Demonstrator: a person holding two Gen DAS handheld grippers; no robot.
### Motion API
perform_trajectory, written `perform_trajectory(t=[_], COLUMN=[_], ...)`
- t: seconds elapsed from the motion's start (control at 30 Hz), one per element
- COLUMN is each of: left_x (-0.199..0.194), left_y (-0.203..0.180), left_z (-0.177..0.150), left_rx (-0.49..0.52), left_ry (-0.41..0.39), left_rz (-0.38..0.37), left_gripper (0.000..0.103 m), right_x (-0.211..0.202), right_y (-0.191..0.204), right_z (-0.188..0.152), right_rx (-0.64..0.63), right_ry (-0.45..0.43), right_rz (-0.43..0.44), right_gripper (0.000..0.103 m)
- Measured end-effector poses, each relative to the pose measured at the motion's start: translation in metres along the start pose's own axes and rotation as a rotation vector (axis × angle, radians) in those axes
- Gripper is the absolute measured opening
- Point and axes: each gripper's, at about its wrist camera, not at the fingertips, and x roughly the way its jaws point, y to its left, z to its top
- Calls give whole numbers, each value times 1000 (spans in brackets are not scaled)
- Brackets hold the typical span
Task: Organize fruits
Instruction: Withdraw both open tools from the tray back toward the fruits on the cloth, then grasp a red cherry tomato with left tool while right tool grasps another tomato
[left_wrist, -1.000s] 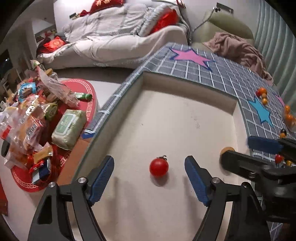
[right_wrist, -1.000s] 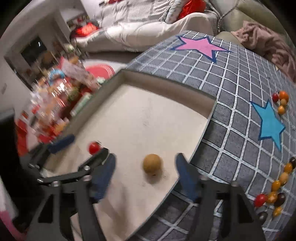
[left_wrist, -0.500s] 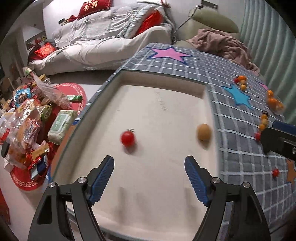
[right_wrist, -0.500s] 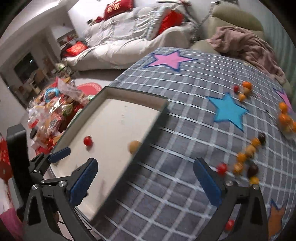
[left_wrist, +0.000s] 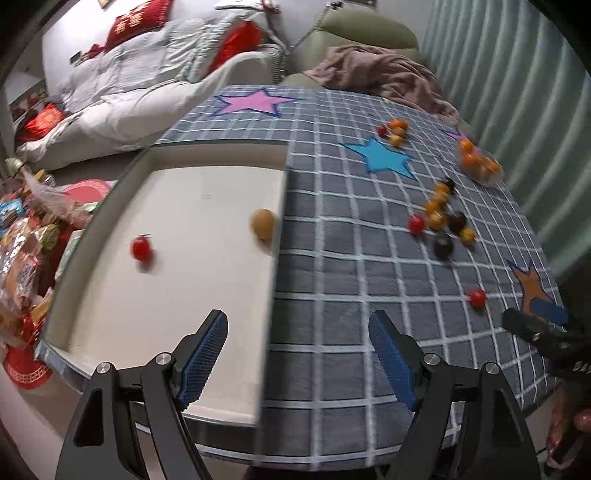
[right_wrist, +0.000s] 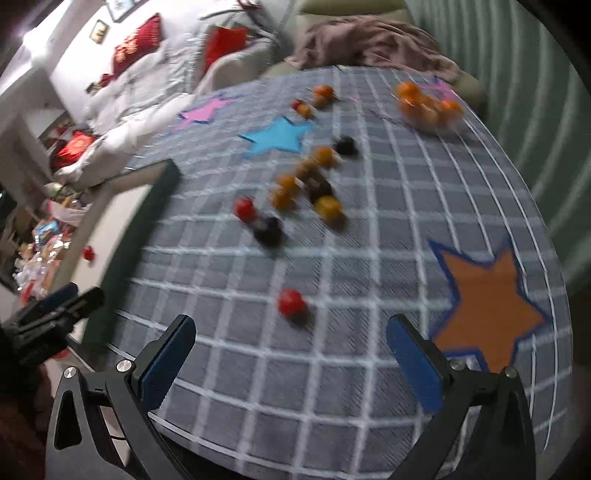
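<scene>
Cream-coloured and shallow, the tray (left_wrist: 207, 295) takes up the left of the table, with a red tomato (left_wrist: 141, 248) lying out on its floor and a tan fruit (left_wrist: 262, 223) touching its right wall. The left gripper (left_wrist: 297, 354) hangs over that wall with its jaws spread and nothing between them, pointing steeply down. To the right, on the checked cloth (left_wrist: 332, 266), a cluster of small fruits (left_wrist: 441, 221) lies well ahead of both claws, and a lone red tomato (right_wrist: 291, 302) sits apart from it, nearer the table's front edge. That lone tomato lies just ahead of the right gripper (right_wrist: 291, 354), about centred between its blue pads (right_wrist: 166, 360), so the right hand looks far the nearer to it. Its jaws have just been opening and now stand wide and empty, tilted well down toward the cloth. Being round, the tomato offers no long axis to line up on.
</scene>
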Motion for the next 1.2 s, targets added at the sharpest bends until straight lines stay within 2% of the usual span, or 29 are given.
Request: perform_trajectory(t=[0.2, 0.4, 0.63, 1.07, 1.13, 1.2], left_x=[7, 20, 30, 84, 92, 97], left_y=[-28, -38, -55, -87, -92, -96], left_z=[-8, -9, 14, 57, 61, 63], left_rx=[72, 88, 168, 238, 243, 249], left_ry=[35, 69, 41, 46, 51, 53], left_rz=[-19, 16, 40, -10, -16, -17], left_gripper=[80, 80, 80, 80, 80, 80], right_x=[6, 15, 19, 27, 29, 32], right_y=[-9, -8, 0, 14, 15, 16], right_z=[-13, -18, -14, -8, -7, -6], right_rx=[0, -38, -81, -165, -170, -176], right_ry=[5, 1, -23, -61, -62, -56], right_rz=[-21, -53, -61, -51, -44, -40], right_gripper=[103, 103, 103, 102, 101, 93])
